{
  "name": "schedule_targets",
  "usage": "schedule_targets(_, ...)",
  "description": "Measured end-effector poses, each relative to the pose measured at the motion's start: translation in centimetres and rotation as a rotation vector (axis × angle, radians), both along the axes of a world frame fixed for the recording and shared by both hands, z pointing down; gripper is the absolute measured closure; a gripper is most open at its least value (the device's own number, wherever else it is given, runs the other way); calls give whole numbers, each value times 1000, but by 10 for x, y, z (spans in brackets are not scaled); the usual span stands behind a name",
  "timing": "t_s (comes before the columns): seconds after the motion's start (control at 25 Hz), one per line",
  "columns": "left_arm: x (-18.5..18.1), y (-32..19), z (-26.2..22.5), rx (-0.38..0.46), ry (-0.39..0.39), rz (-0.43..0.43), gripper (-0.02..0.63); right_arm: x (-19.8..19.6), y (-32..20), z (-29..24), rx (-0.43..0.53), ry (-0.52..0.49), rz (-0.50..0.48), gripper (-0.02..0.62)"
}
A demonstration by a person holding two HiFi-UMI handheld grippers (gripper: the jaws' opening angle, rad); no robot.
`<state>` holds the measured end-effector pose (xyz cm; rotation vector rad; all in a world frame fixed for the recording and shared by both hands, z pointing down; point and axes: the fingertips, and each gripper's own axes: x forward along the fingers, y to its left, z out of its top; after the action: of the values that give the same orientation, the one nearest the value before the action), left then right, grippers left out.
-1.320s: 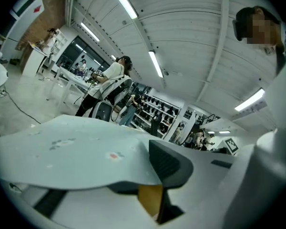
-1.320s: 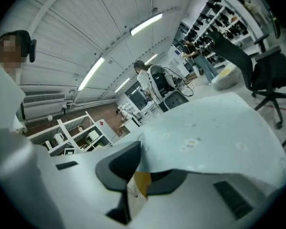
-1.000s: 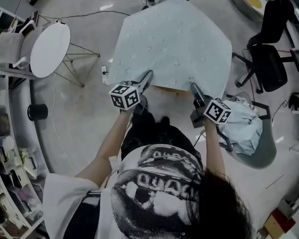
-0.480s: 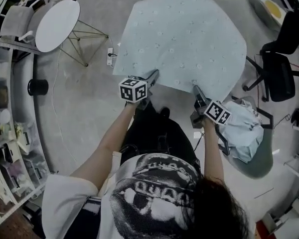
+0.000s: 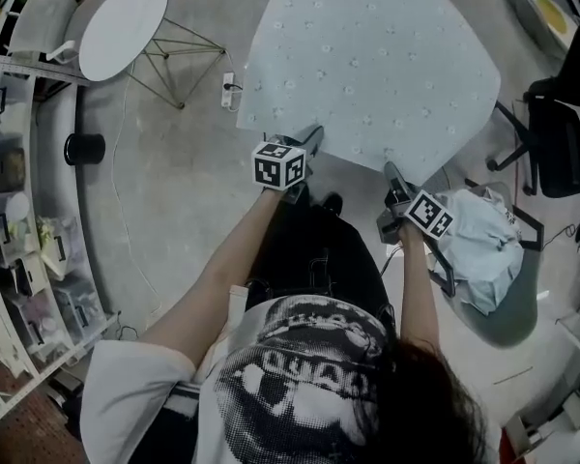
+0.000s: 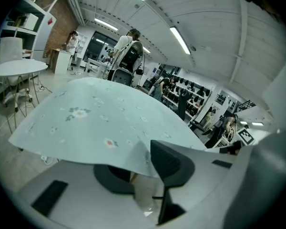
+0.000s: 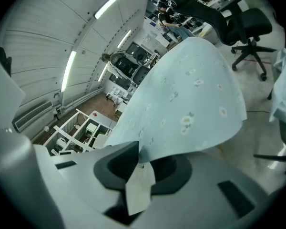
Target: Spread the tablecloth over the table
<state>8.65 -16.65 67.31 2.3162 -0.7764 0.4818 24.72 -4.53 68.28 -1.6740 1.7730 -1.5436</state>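
A pale blue tablecloth (image 5: 367, 56) with small flower prints lies spread over the table, which it hides almost fully in the head view. My left gripper (image 5: 307, 145) is shut on the cloth's near edge at the left. My right gripper (image 5: 393, 174) is shut on the near edge further right. In the left gripper view the tablecloth (image 6: 100, 118) stretches away flat, its hem pinched at the left gripper (image 6: 148, 168). In the right gripper view the tablecloth (image 7: 190, 104) arches away and a flap of it hangs between the jaws of the right gripper (image 7: 138, 173).
A round white side table (image 5: 121, 13) on a wire frame stands at the far left. Black office chairs (image 5: 561, 133) stand at the right. A chair (image 5: 483, 259) with bundled pale cloth is close by my right hand. Shelving (image 5: 19, 240) lines the left side.
Both grippers and the cloth's near edge sit a little further right and lower in the head view than a second ago. Both stay shut on the hem.
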Motion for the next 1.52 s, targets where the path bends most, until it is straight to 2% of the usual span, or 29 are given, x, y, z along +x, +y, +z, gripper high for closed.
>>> schedule_targets(0.28, -20, 31, -11, -21, -15, -17, 494, -27, 23, -6, -8, 30, -103, 517)
schedule_targets(0.44, -40, 62, -25, 21, -45, -9, 494, -39, 33, -19, 35, 52, -159, 523)
schedule_targets(0.56, -53, 80, -39, 34, -36, -18, 494, -54, 33, -32, 83, 80, -227, 536)
schedule_targets(0.72, -75, 98, -51, 1, -7, -73, 494, -82, 26, -64, 181, 164, -349, 543)
schedule_targets(0.88, -88, 114, -53, -3, -43, -71, 494, -109, 14, -91, 266, 174, -436, 543)
schedule_targets(1.04, -90, 122, -59, 36, -81, -25, 494, -132, 2, -103, 310, 185, -514, 544)
schedule_targets(1.28, -97, 129, -76, 110, -94, 29, 494, -165, -5, -112, 340, 196, -581, 545)
schedule_targets(1.52, -127, 138, -102, 186, -75, 36, 494, -207, 3, -134, 388, 221, -613, 548)
